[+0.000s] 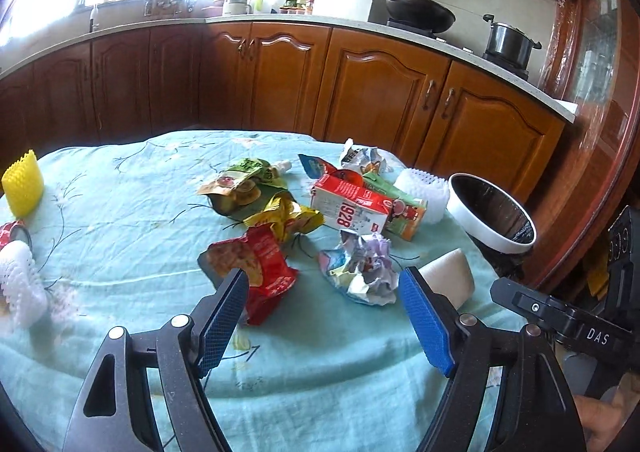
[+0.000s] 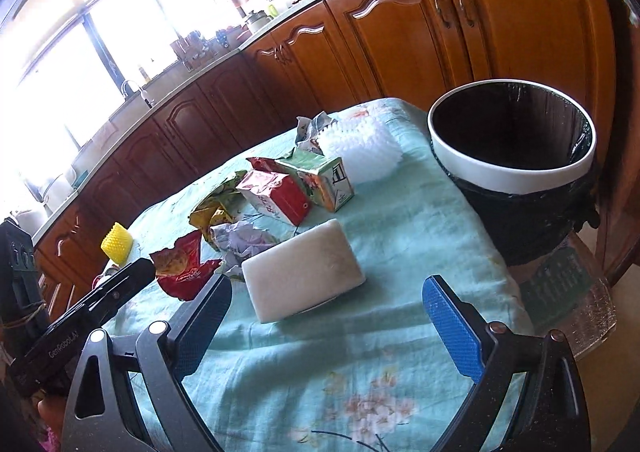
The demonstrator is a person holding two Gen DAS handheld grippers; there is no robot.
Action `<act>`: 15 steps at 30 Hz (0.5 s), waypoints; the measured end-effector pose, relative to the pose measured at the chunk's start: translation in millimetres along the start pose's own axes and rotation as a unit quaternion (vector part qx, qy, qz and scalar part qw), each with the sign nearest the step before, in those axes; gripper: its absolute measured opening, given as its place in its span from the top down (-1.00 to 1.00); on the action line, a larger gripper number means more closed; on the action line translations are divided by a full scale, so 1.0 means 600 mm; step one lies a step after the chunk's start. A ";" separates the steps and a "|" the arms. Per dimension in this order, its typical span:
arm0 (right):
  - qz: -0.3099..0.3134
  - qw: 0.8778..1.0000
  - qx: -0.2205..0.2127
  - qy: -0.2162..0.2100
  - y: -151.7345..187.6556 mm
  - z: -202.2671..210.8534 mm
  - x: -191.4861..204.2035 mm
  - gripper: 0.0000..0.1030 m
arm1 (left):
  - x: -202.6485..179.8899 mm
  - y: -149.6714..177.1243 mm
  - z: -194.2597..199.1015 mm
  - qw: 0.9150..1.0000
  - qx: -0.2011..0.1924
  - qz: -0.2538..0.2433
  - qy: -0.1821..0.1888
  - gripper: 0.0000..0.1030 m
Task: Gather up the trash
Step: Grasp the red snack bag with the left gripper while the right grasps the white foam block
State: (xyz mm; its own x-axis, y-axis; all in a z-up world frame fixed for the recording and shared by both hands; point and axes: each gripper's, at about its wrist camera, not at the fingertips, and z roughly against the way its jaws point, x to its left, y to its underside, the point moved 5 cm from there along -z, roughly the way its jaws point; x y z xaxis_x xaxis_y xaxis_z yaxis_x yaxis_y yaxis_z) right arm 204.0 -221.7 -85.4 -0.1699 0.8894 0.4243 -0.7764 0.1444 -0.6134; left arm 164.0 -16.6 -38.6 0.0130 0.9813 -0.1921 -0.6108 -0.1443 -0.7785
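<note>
On the table [image 1: 120, 188] we're still at approach: left gripper [image 1: 320, 316] and right gripper [image 2: 324, 328] both wide open, empty. Wrappers [image 1: 256, 264] at 12 o'clock, bin [image 2: 508, 140] at 2. Next: close on one piece.

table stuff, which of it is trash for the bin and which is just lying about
For the job:
- red carton
- green carton
- red wrapper
- yellow wrapper
- crumpled paper
- bin

Lying about:
- white block
- yellow sponge
- wok
- pot
</note>
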 end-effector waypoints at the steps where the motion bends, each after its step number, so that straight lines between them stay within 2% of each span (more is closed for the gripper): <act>1: 0.001 1.000 0.003 -0.003 0.003 -0.002 0.004 -0.89 | 0.007 0.000 0.001 1.000 0.001 0.003 -0.003 -0.50; 15: -0.012 0.998 0.041 -0.045 0.034 -0.035 0.036 -0.89 | 0.077 -0.018 -0.032 0.998 0.023 0.049 -0.027 -0.50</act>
State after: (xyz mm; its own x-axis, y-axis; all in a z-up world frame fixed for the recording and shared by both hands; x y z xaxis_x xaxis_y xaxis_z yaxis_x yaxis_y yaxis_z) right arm 197.4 -190.3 -102.6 -0.2013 0.8434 0.4981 -0.8272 0.1260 -0.5476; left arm 186.4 27.8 -50.5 -0.0907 0.9684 -0.2324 -0.6424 -0.2352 -0.7294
